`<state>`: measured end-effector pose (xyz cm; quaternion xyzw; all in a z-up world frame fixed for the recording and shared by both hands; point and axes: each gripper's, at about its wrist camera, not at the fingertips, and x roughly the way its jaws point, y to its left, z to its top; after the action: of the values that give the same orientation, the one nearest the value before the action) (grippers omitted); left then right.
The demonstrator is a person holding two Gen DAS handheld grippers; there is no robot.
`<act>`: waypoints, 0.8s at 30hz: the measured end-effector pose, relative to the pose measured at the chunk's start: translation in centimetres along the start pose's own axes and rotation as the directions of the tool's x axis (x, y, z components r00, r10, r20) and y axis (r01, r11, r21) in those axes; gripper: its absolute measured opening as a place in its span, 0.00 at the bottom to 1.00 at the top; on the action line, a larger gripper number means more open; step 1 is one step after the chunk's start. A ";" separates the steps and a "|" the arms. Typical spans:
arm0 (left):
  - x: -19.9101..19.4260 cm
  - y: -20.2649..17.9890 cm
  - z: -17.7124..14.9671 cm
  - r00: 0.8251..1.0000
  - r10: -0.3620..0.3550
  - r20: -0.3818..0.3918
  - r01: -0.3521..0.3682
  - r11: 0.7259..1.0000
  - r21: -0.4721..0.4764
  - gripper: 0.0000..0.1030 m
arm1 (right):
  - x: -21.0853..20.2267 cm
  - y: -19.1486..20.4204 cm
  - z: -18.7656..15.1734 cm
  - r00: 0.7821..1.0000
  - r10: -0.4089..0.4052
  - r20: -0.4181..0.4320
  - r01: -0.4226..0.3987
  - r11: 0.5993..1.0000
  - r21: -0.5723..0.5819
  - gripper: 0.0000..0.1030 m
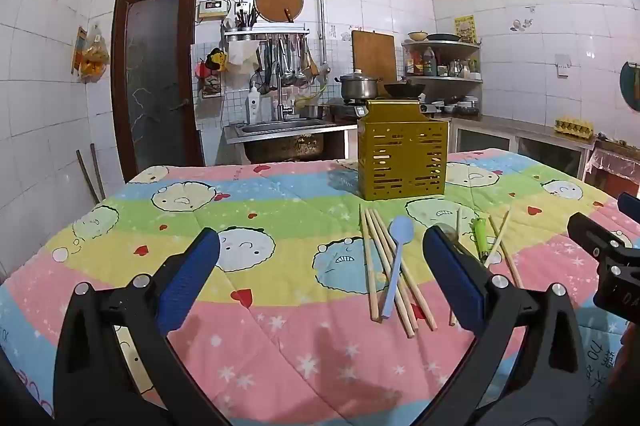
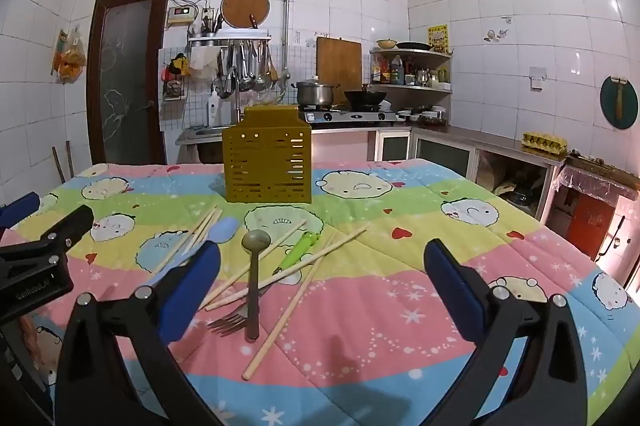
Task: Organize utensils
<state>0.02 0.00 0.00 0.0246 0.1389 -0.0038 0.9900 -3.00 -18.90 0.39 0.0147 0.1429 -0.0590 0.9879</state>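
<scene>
Here, the slotted yellow utensil holder (image 2: 267, 161) stands upright.

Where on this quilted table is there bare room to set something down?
Free: the quilt left of the chopsticks, and the right side beyond the green-handled tool. Crowded: the strip before the yellow holder, where spoons, chopsticks and fork overlap.

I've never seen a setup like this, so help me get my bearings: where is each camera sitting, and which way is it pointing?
Left wrist view: rides the left claw, looking slightly down across the quilted table at chopsticks, a blue spoon and the yellow utensil holder; the right claw shows at the edge.
Right wrist view: rides the right claw, facing the same way; the left claw shows at the edge.
Both share the holder, utensils and kitchen wall.
</scene>
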 end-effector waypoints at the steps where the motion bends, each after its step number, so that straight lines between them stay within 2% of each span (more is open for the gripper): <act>1: 0.0 0.0 0.0 1.000 0.000 0.001 0.000 1.000 0.003 0.95 | 0.0 0.0 -0.1 1.000 0.000 0.001 0.000 1.000 -0.003 0.96; 9: 0.2 -0.1 -0.2 1.000 -0.001 0.015 0.001 1.000 0.015 0.95 | -0.5 -0.1 0.8 1.000 0.001 0.015 0.000 1.000 -0.016 0.96; 10: 0.3 -0.1 -0.3 1.000 -0.001 0.016 0.001 1.000 0.015 0.95 | -0.4 -0.1 -0.1 1.000 -0.001 0.021 0.001 1.000 -0.010 0.96; 15: 0.8 0.1 -0.3 1.000 0.000 0.020 0.000 1.000 0.018 0.95 | -0.3 0.1 -0.1 0.999 -0.005 0.032 0.006 1.000 -0.014 0.96; 17: -0.5 -0.3 -0.2 1.000 -0.002 0.024 0.001 1.000 0.016 0.95 | -0.3 0.1 -0.1 0.999 -0.005 0.033 0.006 1.000 -0.013 0.96; 24: -0.5 -0.3 -0.2 1.000 -0.001 0.025 0.001 1.000 0.018 0.95 | -0.5 0.0 -0.1 0.999 -0.006 0.040 0.007 1.000 -0.010 0.96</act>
<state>-0.53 -0.26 -0.05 0.0333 0.1265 -0.0060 0.9914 -3.54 -18.79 0.46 0.0078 0.1233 -0.0617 0.9904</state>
